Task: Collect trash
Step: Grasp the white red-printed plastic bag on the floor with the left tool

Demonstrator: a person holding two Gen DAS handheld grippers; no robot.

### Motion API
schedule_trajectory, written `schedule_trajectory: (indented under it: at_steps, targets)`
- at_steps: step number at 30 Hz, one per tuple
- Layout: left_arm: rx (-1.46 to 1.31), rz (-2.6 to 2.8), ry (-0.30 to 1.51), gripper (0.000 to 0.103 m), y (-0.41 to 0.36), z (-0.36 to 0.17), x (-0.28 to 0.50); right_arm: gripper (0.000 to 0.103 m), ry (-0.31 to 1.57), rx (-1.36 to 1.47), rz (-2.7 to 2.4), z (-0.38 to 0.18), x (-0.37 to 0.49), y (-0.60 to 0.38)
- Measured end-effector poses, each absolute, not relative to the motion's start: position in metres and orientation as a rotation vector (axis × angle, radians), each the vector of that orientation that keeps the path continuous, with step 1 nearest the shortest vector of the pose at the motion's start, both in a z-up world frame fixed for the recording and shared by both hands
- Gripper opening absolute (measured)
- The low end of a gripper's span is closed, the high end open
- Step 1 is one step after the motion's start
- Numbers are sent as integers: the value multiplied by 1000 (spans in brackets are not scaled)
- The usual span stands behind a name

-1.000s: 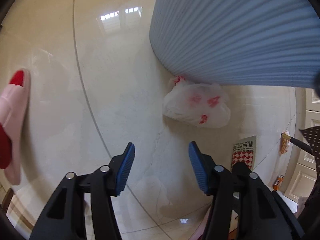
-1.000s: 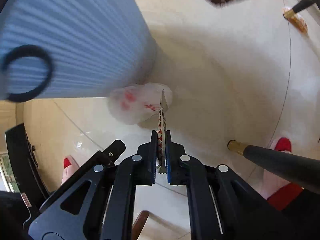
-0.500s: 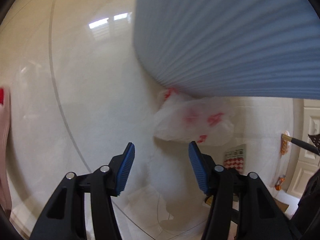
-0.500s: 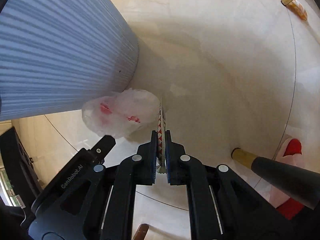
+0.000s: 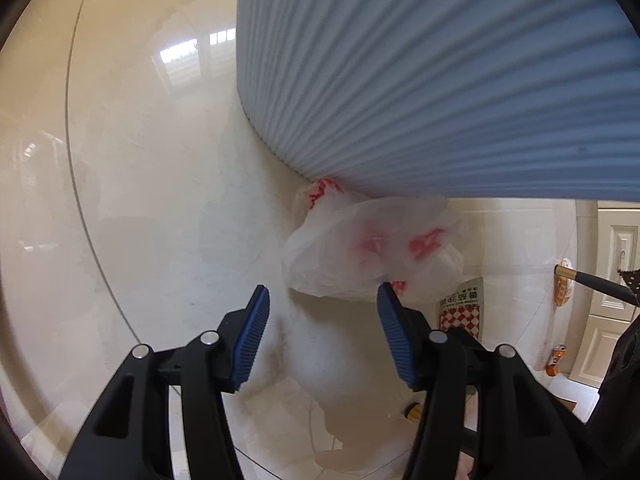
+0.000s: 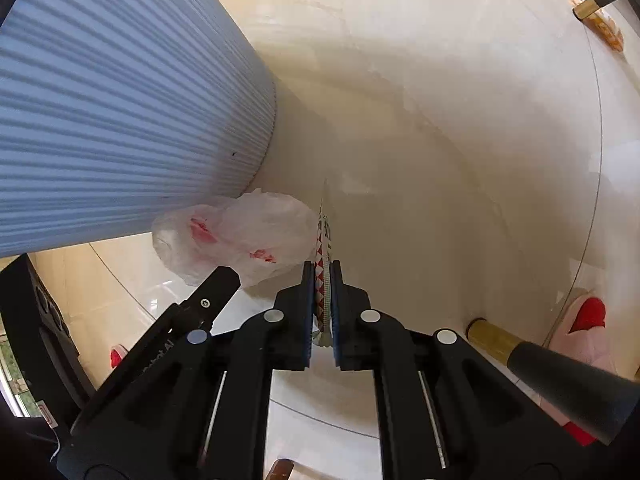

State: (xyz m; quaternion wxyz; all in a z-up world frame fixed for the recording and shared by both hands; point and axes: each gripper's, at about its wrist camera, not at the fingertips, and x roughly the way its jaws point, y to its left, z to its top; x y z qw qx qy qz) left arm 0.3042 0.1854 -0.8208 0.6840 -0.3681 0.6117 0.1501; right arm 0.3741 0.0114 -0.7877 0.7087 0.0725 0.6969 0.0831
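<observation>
One piece down so far: right gripper (image 6: pixel 322 304) clamped on a flat checkered wrapper (image 6: pixel 323 276). Still left: crumpled plastic bag (image 5: pixel 372 248) on the floor against the ribbed blue bin (image 5: pixel 420 80), left gripper (image 5: pixel 322 336) spread wide just short of it.

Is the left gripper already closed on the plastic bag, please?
No, the left gripper is open, short of the bag.

Open left claw (image 5: pixel 322 312) above plastic bag (image 5: pixel 372 248), beside ribbed blue bin (image 5: pixel 420 80)
</observation>
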Motion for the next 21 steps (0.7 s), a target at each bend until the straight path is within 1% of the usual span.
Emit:
schedule_trajectory:
  at_steps: [2,4,6,7,8,9,10,12,21]
  targets:
    - [-829,337,1376,55,186,-823,304,8,1553,162,186,-784,374,15]
    - [-835,337,1367,46,190,-822,303,8,1555,153,191,-783,373,18]
    - [-858,320,1379,26,189,-826,303,8,1559,150,196,-779,374,21]
    - [-865,317,1382,22,182,-829,304,8,1558,147,197,-779,373,22]
    - [-867,318,1390,11,181,-831,305,8,1562,145,200,-777,373,23]
    - [-885,303,1403,5,182,-834,305,8,1565,145,203,-777,372,23]
    - [-889,298,1411,2,182,-836,305,8,1563,147,204,-775,372,24]
    - [-893,288,1414,0,184,-836,305,8,1568,149,206,-776,370,24]
    - [-907,304,1437,0,188,-827,297,8,1592,141,196,-774,355,23]
